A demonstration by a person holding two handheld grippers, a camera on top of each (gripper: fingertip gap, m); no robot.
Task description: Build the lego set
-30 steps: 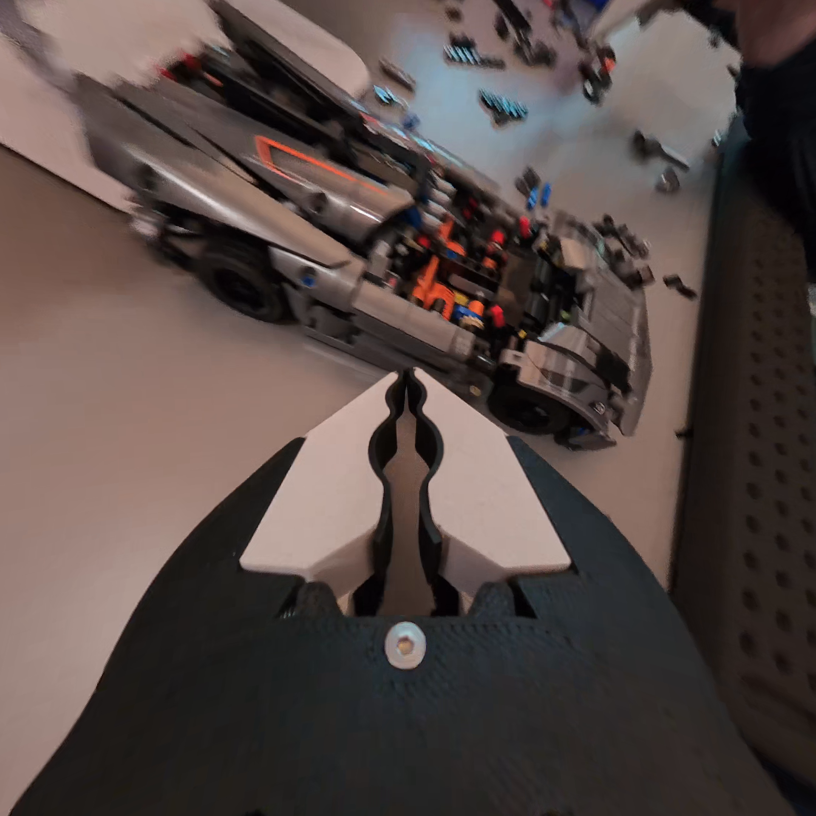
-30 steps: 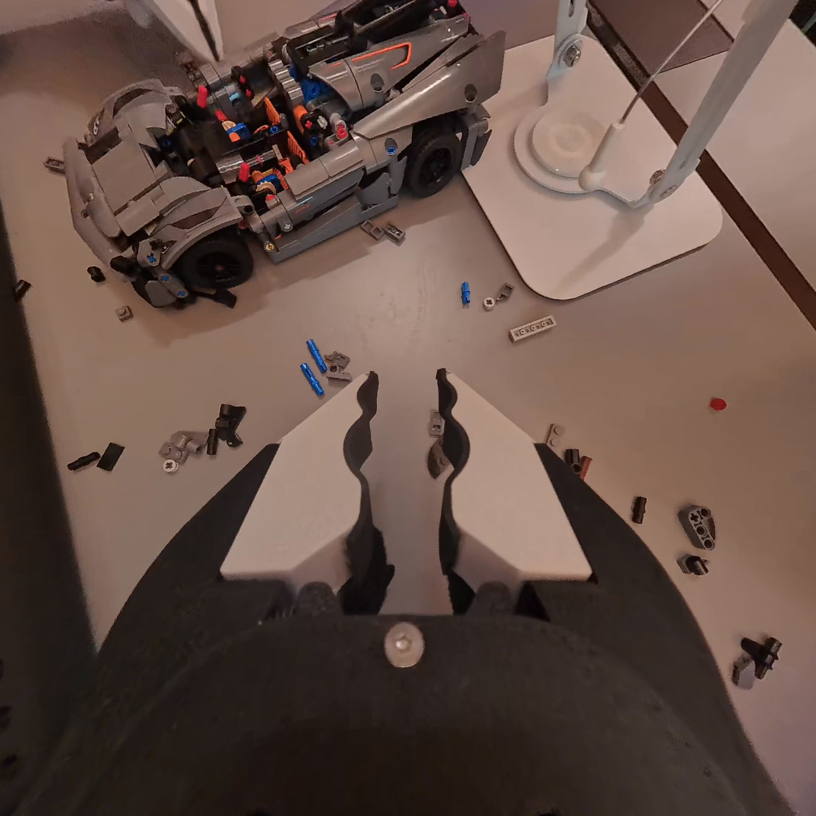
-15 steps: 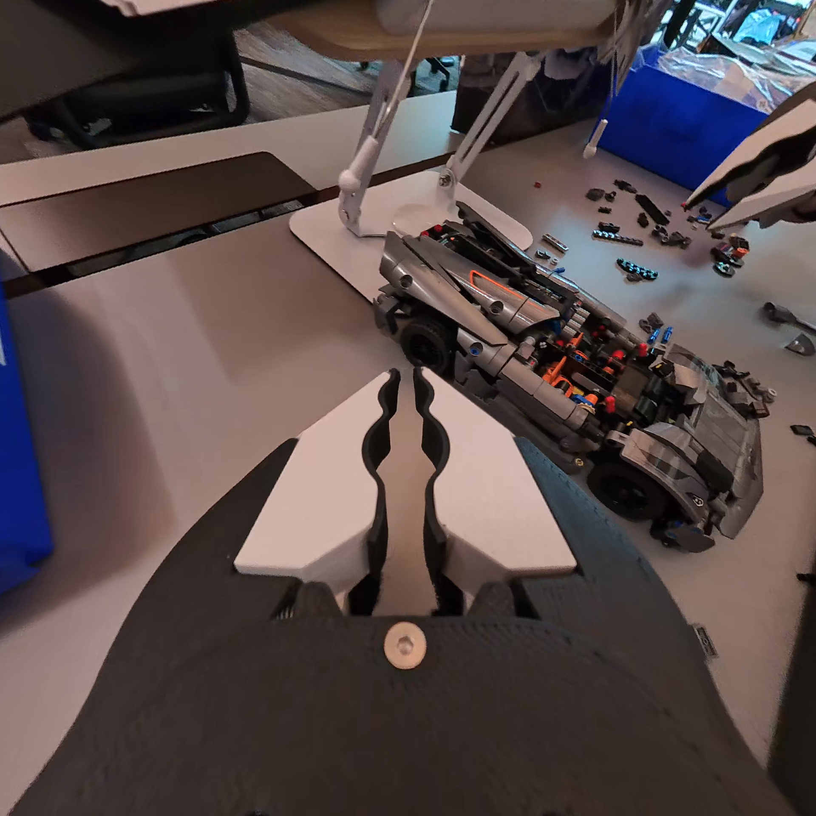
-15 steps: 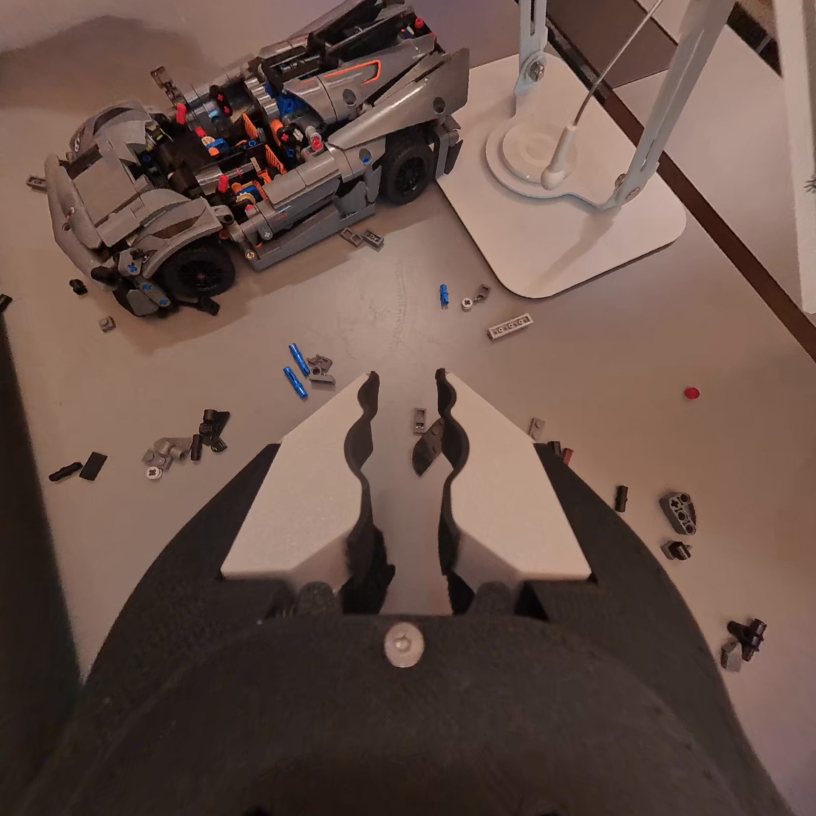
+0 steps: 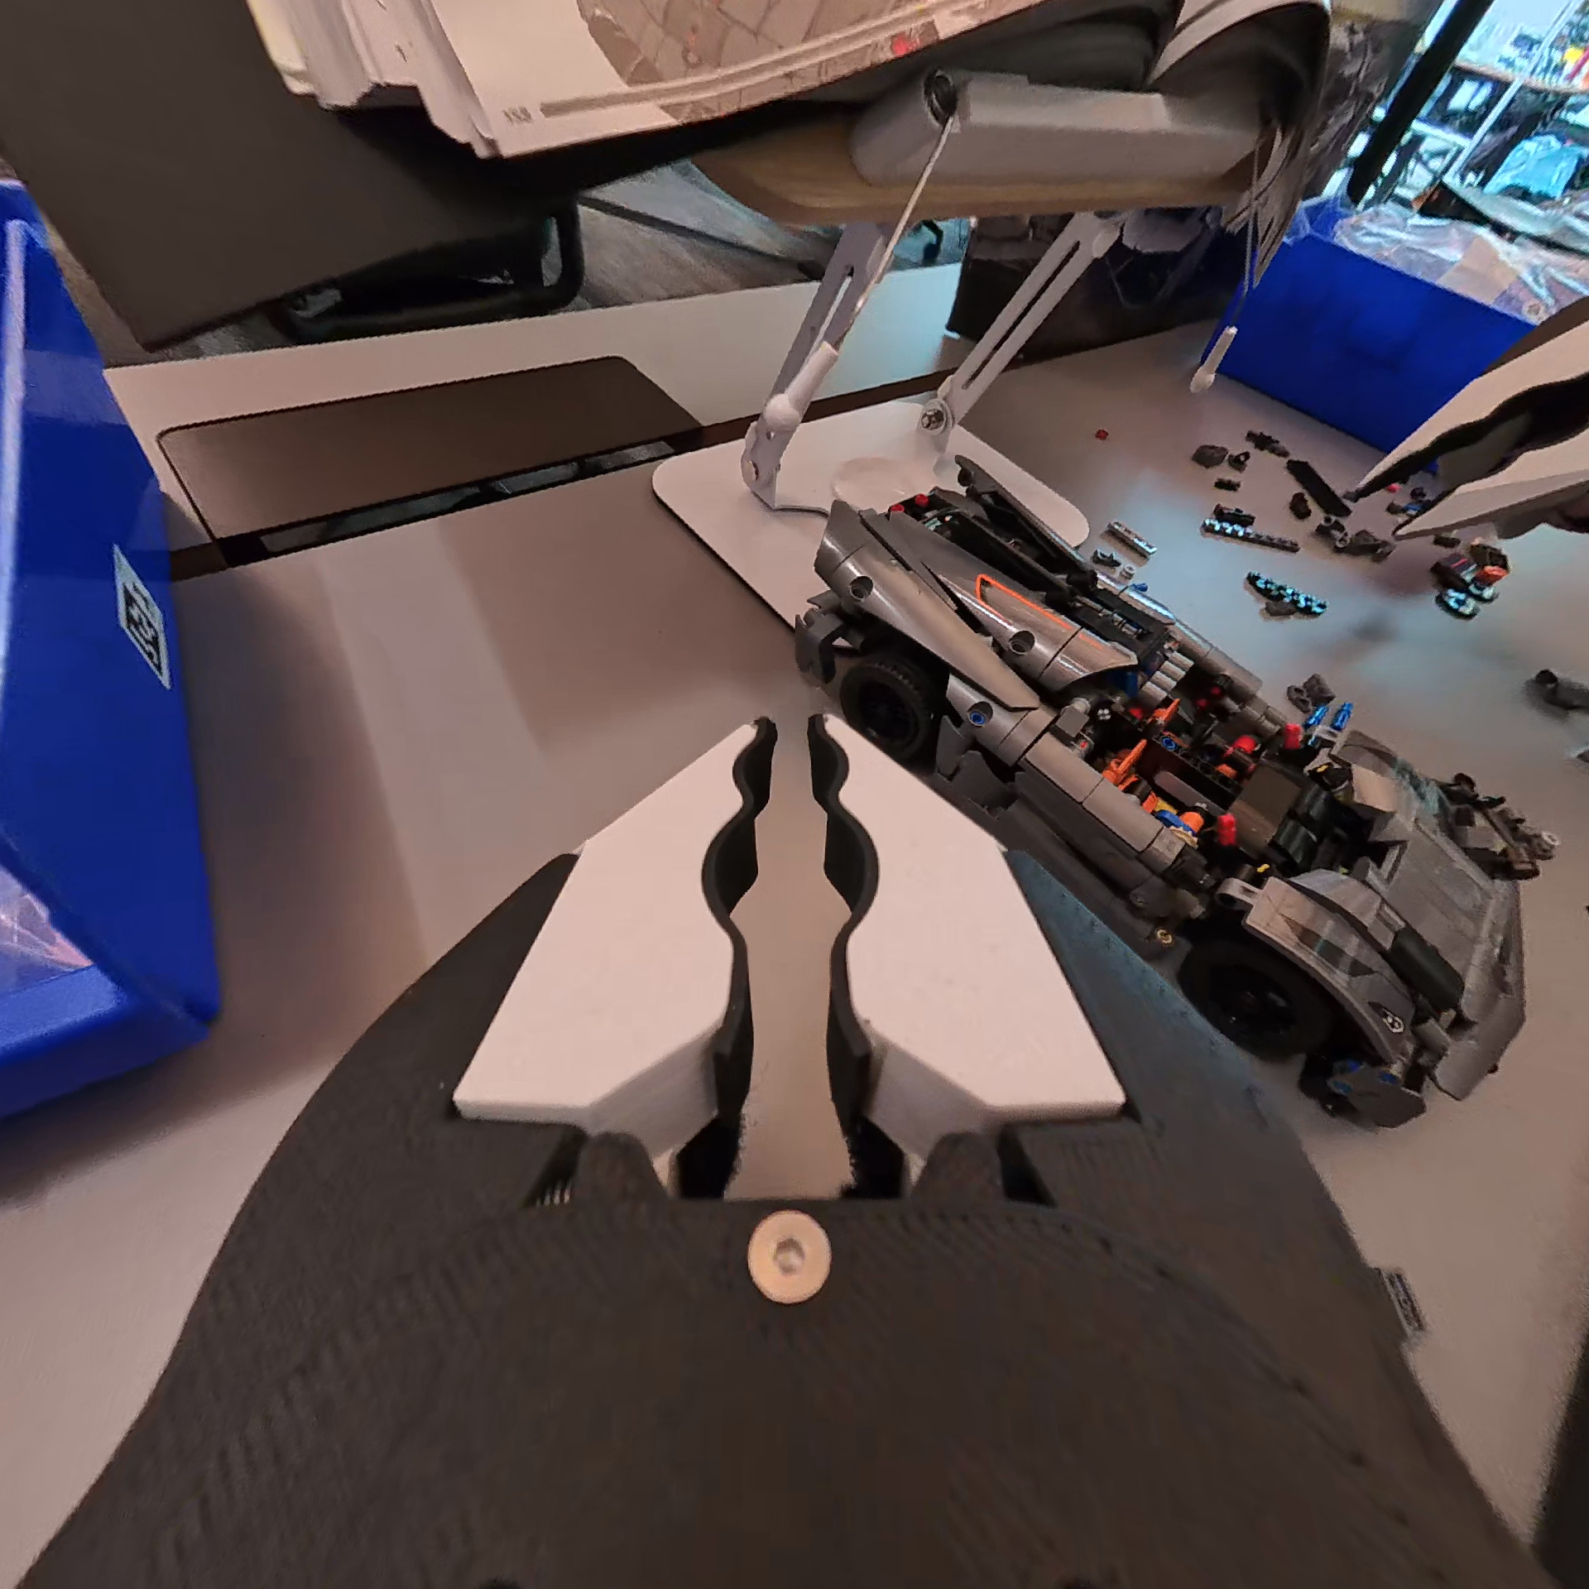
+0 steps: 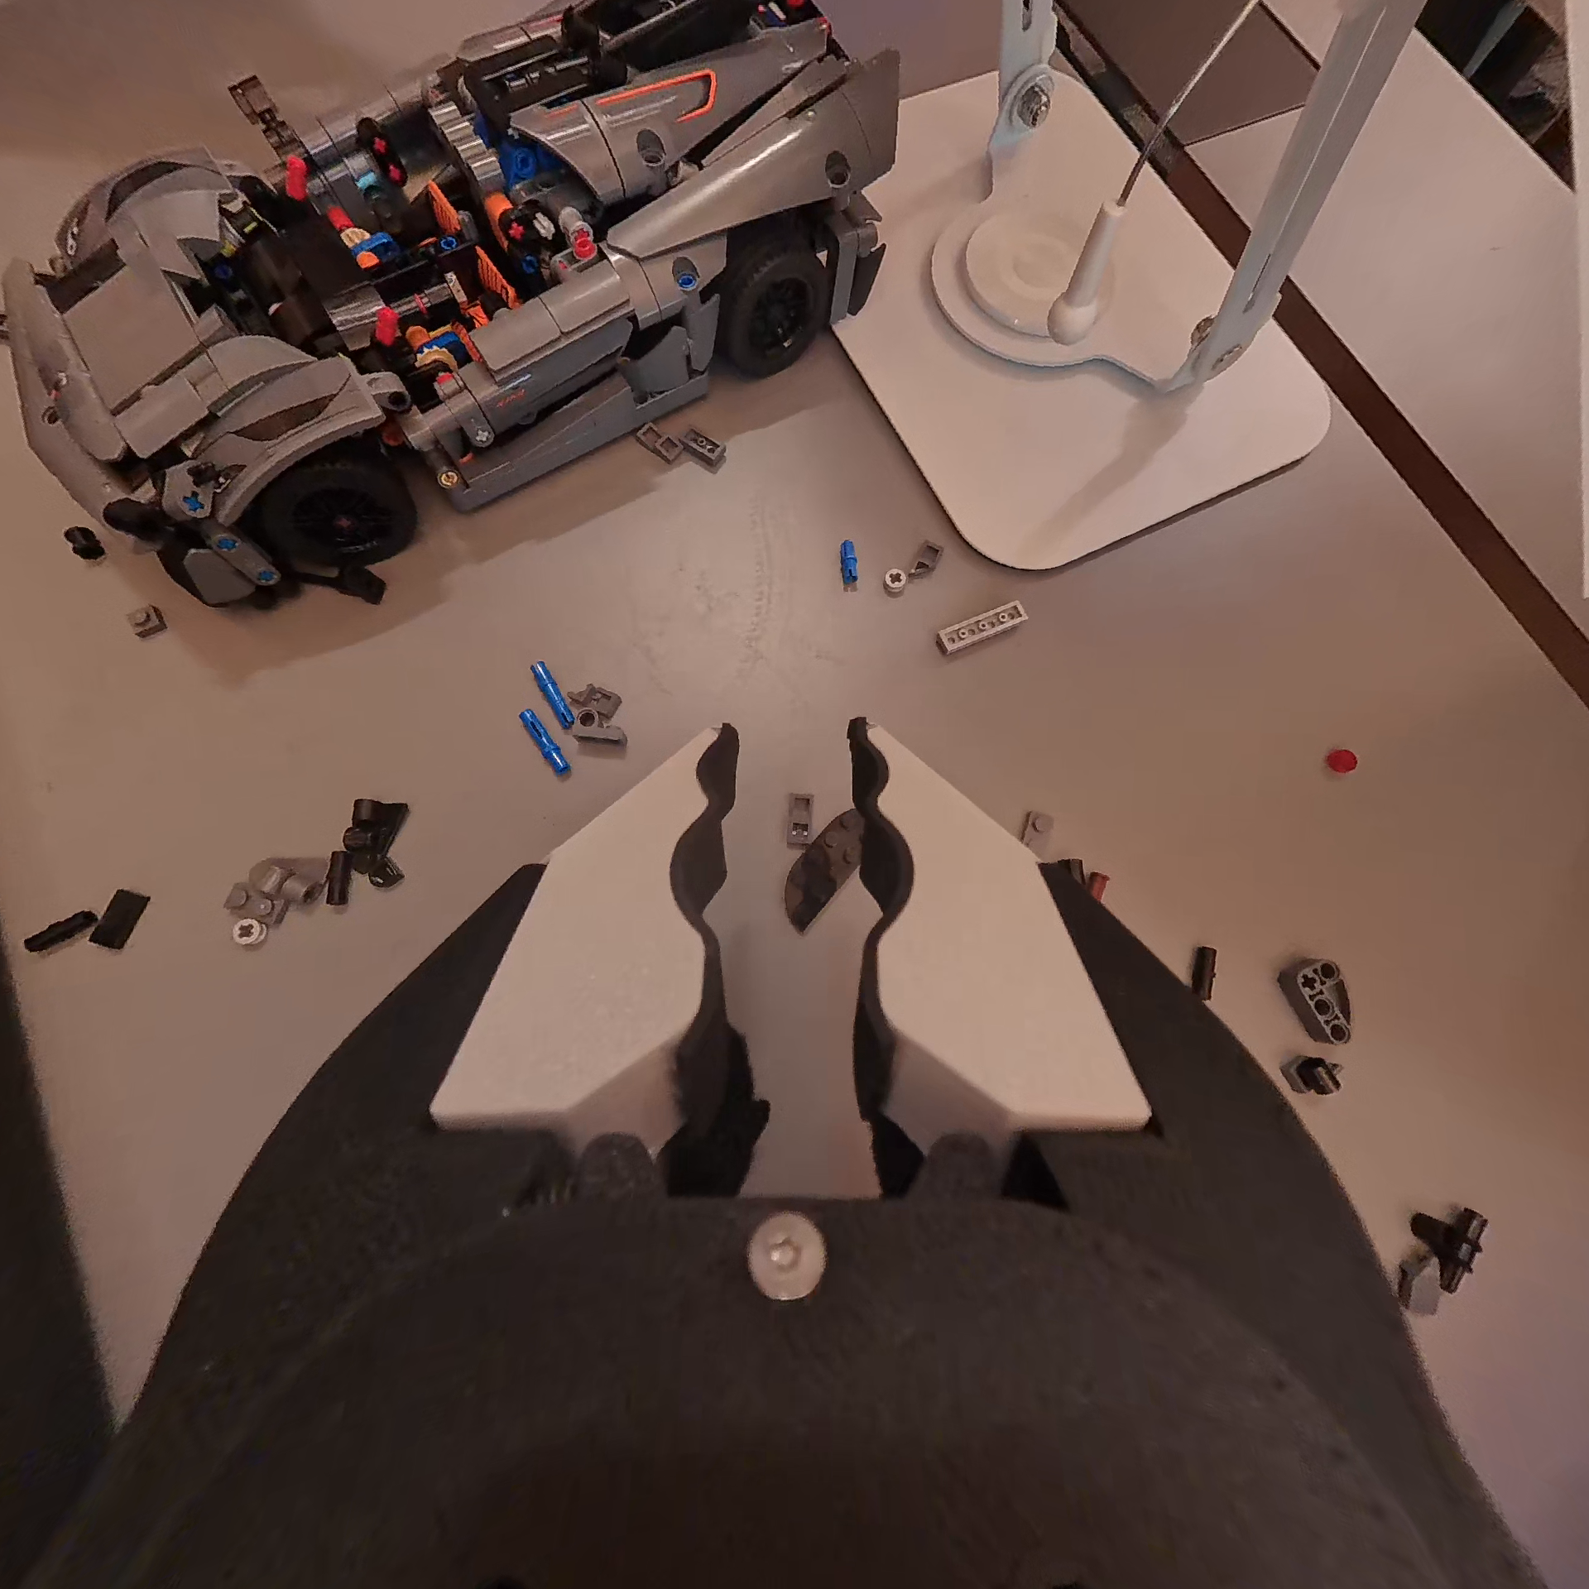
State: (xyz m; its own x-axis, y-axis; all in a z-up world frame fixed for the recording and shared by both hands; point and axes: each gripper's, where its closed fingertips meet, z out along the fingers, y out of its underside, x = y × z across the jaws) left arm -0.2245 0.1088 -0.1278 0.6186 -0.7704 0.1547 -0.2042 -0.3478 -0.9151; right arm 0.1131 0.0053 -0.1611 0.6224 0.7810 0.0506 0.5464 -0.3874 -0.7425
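The partly built grey lego car point(image 5: 1161, 774), with orange and red parts showing inside, stands on the pale table; the right wrist view has it at upper left point(image 6: 430, 301). My left gripper point(image 5: 791, 731) hovers left of the car's rear wheel, jaws a narrow gap apart, empty. My right gripper point(image 6: 791, 731) is open and empty, low over loose parts; it also shows in the left wrist view point(image 5: 1376, 514) at far right. A dark curved plate point(image 6: 825, 868) and a small dark grey piece point(image 6: 800, 812) lie on the table between its fingers.
A white stand base point(image 6: 1118, 413) sits behind the car, holding an open booklet point(image 5: 688, 52) overhead. Blue bins stand at left point(image 5: 86, 688) and back right point(image 5: 1358, 344). Blue pins point(image 6: 546, 718), a grey plate point(image 6: 980, 626), a red stud point(image 6: 1340, 760) and several small parts are scattered about. The grippers' ends are close to 35 centimeters from one another. The red stud point(image 6: 1340, 760) sits 20 centimeters or so from the ends of my right fingers. Seen from the left wrist view point(image 5: 1106, 433) as well.
My left gripper swung up and back from close over the car, which now lies to its right, and its jaws parted slightly. My right gripper shifted slightly, then held still, open.
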